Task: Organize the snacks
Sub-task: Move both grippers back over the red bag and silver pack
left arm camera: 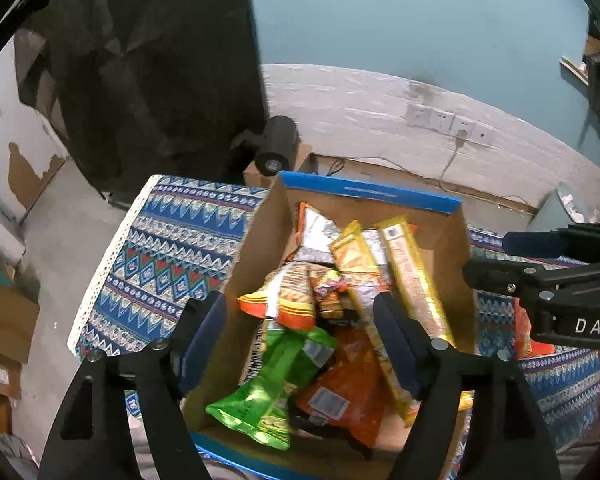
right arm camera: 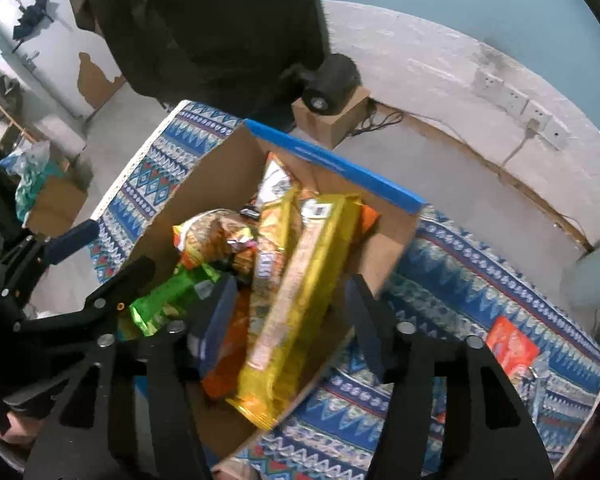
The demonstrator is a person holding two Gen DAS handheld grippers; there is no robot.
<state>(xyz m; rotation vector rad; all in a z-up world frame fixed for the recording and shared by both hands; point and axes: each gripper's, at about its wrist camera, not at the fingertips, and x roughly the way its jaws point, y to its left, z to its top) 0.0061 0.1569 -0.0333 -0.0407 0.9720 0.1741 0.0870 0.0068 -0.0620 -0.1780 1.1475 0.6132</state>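
An open cardboard box (left arm camera: 380,194) with a blue rim stands on a patterned blue tablecloth (left arm camera: 160,260) and holds several snack packets. My left gripper (left arm camera: 300,308) hangs open over the box's near end, above a green bag (left arm camera: 276,384) and an orange bag (left arm camera: 352,392), touching neither. My right gripper (right arm camera: 292,284) is open over the box (right arm camera: 340,168); a long yellow packet (right arm camera: 296,304) lies loose between its fingers, leaning on the pile. Each gripper shows in the other's view: the right (left arm camera: 488,256), the left (right arm camera: 120,246).
An orange packet (right arm camera: 510,346) lies on the tablecloth (right arm camera: 480,280) right of the box. Behind the table a black cylinder (left arm camera: 276,146) sits on a small carton, with a dark hanging cloth (left arm camera: 160,80) to its left. A pale bin (right arm camera: 596,276) stands at the right.
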